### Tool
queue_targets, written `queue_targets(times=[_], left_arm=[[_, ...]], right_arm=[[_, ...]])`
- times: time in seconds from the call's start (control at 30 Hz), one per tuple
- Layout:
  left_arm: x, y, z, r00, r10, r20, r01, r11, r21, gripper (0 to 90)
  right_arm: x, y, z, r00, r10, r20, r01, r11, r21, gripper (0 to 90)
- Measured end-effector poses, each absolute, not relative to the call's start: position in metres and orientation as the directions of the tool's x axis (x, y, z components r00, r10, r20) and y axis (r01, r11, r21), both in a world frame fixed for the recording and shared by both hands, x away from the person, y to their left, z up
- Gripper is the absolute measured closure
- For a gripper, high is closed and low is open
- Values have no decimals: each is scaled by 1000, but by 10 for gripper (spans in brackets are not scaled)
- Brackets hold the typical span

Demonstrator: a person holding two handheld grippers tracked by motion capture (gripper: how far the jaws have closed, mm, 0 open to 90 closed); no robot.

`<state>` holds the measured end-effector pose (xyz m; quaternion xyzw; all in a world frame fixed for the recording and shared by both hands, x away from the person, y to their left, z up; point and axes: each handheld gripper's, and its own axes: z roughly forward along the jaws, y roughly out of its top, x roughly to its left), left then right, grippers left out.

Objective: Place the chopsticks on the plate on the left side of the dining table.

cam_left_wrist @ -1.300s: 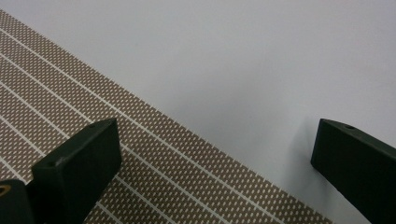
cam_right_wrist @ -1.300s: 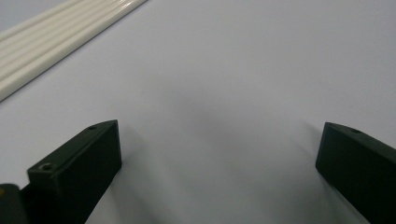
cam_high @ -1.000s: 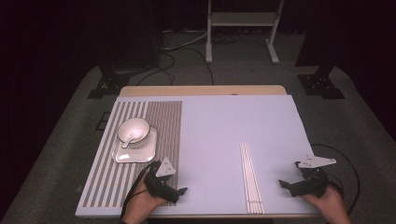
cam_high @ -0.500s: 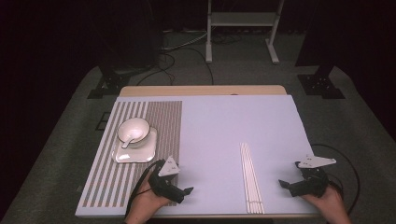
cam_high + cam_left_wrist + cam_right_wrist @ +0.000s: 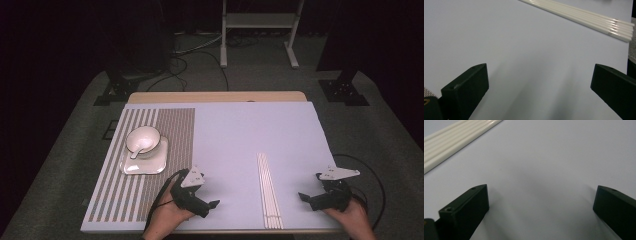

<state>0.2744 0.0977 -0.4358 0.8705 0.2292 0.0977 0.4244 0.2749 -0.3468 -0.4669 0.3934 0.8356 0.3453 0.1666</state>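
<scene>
Both your grippers rest low on the pale mat, jaws spread wide and holding nothing, with the white chopsticks between them.

At about nine o'clock on the table, a white bowl with a spoon in it sits on a square plate over the striped placemat. Just past the placemat's edge, near seven o'clock, your left gripper points toward three o'clock; in the left gripper view its jaws stand far apart over bare mat, empty. The bundle of chopsticks lies at about five o'clock, running lengthwise from twelve to six, untouched. Your right gripper, near four o'clock, points toward nine o'clock at the chopsticks, close to them but apart, its jaws likewise wide open and empty.
</scene>
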Motion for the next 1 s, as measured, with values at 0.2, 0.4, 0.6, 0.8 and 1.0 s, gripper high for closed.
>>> queue_targets(times=[0.2,0.4,0.6,0.8,1.0], left_arm=[[277,86,-432,884,466,-25,303,-533,790,2],[277,72,-429,891,454,-26,294,-531,795,1],[277,63,-429,894,448,-27,291,-533,795,1],[276,52,-430,899,437,-23,283,-542,791,1],[274,39,-432,905,425,-25,278,-545,791,2]], right_arm=[[275,-347,-467,-635,773,-7,542,452,708,0],[275,-347,-467,-635,773,-7,542,452,708,0],[275,-347,-467,-635,773,-6,543,452,708,0],[275,-347,-467,-635,773,-7,543,452,708,0],[275,-347,-467,-635,773,-6,543,452,708,0]])
